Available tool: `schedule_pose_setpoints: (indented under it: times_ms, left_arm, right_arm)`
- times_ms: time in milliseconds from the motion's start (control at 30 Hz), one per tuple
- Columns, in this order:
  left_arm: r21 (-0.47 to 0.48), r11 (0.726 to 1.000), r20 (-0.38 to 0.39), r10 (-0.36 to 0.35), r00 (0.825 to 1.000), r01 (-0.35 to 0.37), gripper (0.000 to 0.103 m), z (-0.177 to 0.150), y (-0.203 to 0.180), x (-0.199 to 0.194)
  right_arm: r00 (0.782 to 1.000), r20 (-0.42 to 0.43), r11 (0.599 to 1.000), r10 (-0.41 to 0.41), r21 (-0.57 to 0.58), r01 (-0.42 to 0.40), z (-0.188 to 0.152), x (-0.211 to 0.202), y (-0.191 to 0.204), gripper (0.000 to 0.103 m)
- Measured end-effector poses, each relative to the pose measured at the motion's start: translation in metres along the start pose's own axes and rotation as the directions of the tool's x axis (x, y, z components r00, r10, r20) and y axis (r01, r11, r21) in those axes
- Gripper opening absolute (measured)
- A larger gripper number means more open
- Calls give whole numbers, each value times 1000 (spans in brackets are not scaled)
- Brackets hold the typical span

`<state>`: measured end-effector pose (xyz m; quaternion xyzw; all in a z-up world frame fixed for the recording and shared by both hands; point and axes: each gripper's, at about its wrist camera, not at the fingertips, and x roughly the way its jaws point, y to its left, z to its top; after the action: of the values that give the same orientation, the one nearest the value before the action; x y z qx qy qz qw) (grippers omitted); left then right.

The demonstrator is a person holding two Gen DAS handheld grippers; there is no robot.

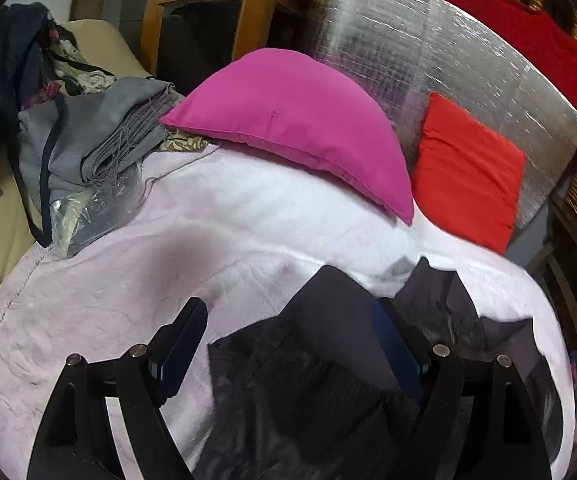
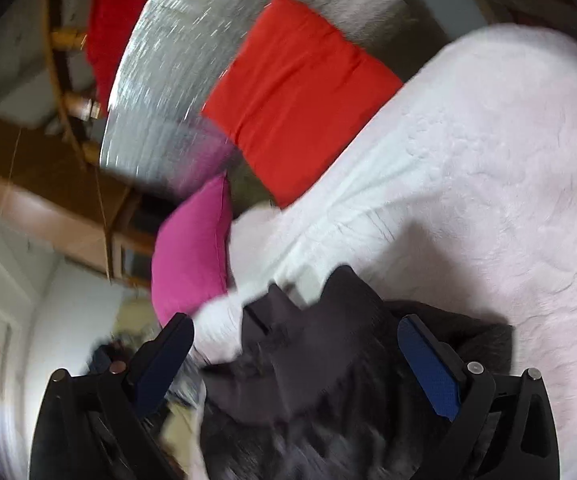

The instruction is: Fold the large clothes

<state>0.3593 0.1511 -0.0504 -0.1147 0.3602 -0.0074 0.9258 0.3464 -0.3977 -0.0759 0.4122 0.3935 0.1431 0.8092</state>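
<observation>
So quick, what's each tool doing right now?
Left tool: open, dark garment lying between its fingers.
Right tool: open, same dark garment between its fingers.

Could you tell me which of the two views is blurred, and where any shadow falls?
Right wrist view: motion-blurred, worst on the silver foil panel and the dark garment. Left wrist view: mostly sharp, with fisheye bending at the rim and a soft shadow on the pale bedspread below the pink cushion.
</observation>
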Motion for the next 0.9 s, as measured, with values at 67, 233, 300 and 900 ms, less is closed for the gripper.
schedule_pose_setpoints:
  times_ms: [67,233,300,900]
  left_arm:
    - [55,998,-30,-23,999,25,84,-9,5,1]
    - [129,991,-130,-23,991,39,84,-33,11,20]
    - [148,986,-160,-55,986,79,84,-39,6,25]
    - [244,970,-207,51,977,2,8,-46,-10,57]
  right_arm:
    - [998,-27,995,-52,-83,50,-8,-4,-2,102]
    - [983,-131,977,-131,-185,106,-28,14,-18,84]
    - [972,-167,963,-165,-241,122,-35,24,-15,73]
    - [919,-170,877,-356,-401,265,-46,40,-7,8]
